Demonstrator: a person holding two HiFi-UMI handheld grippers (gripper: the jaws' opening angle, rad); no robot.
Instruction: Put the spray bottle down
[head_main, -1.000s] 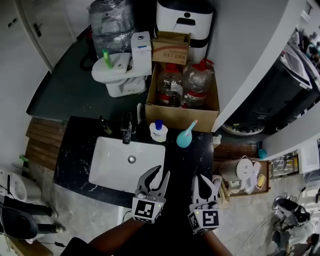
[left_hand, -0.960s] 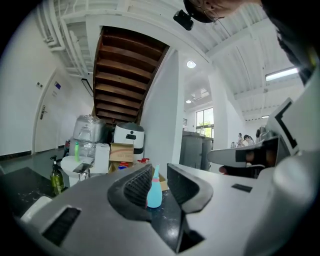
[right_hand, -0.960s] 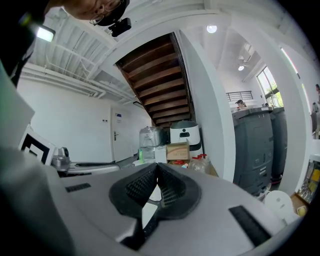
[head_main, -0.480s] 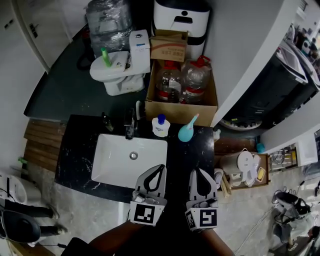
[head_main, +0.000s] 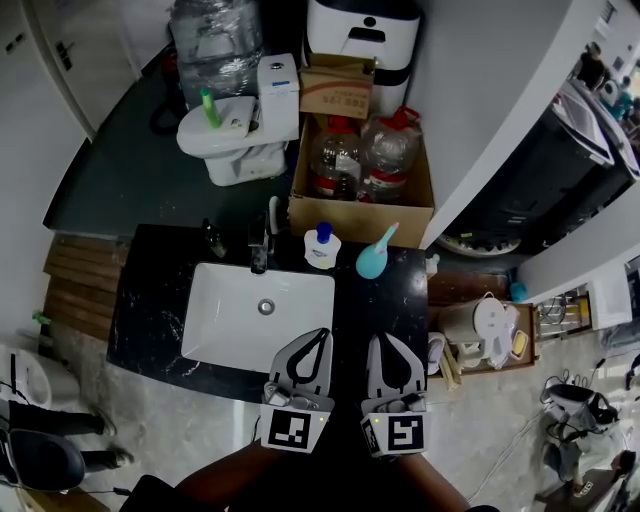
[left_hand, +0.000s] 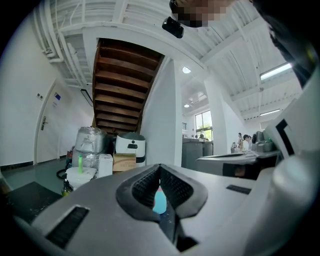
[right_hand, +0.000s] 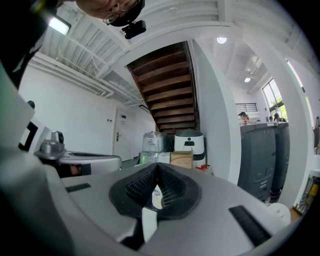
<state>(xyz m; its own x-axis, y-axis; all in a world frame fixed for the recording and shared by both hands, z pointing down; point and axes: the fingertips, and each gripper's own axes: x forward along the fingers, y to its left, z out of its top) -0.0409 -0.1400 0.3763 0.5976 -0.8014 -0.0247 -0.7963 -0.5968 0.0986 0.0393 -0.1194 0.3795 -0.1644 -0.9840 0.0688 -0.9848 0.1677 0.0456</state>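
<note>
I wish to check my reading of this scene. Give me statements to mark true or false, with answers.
1. The teal spray bottle stands on the black counter, free of both claws. True.
2. The left claw is open. False: its jaws are shut, with nothing between them.
3. In the head view, a white bottle with a blue cap stands left of the spray bottle. True.
4. The right claw grips the spray bottle. False: it is shut and empty, near the counter's front edge.

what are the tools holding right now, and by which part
Nothing. The left tool and right tool are both shut and empty; the spray bottle stands on the counter beyond them.
</note>
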